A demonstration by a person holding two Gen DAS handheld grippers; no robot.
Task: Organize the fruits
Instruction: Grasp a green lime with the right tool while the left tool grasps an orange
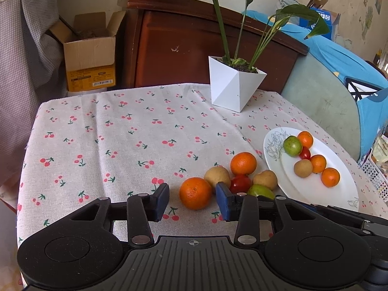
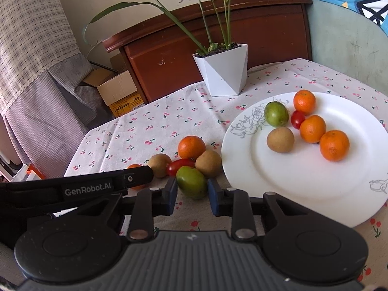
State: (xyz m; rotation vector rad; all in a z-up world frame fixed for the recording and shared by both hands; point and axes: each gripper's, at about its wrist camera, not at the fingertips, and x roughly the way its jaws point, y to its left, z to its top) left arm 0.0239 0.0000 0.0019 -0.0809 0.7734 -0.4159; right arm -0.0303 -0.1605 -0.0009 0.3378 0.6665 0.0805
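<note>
A white plate [image 2: 303, 181] holds several fruits: oranges, a green fruit, a brown fruit and a cherry tomato; it also shows in the left wrist view [image 1: 312, 189]. Loose fruit lies on the cloth left of the plate. My left gripper [image 1: 192, 200] is open, its pads either side of an orange [image 1: 195, 193], not touching it. My right gripper [image 2: 191, 195] is open around a green fruit [image 2: 192, 181], pads close beside it. Behind lie another orange [image 2: 191, 147], two brown fruits [image 2: 208, 163] and a red tomato [image 2: 180, 165].
A white angular pot with a green plant [image 1: 234, 84] stands at the table's back. The cherry-print cloth [image 1: 121, 133] covers the table. A cardboard box [image 1: 91, 55] and a wooden cabinet [image 1: 184, 46] stand behind. A chair with blue cloth [image 1: 339, 72] is to the right.
</note>
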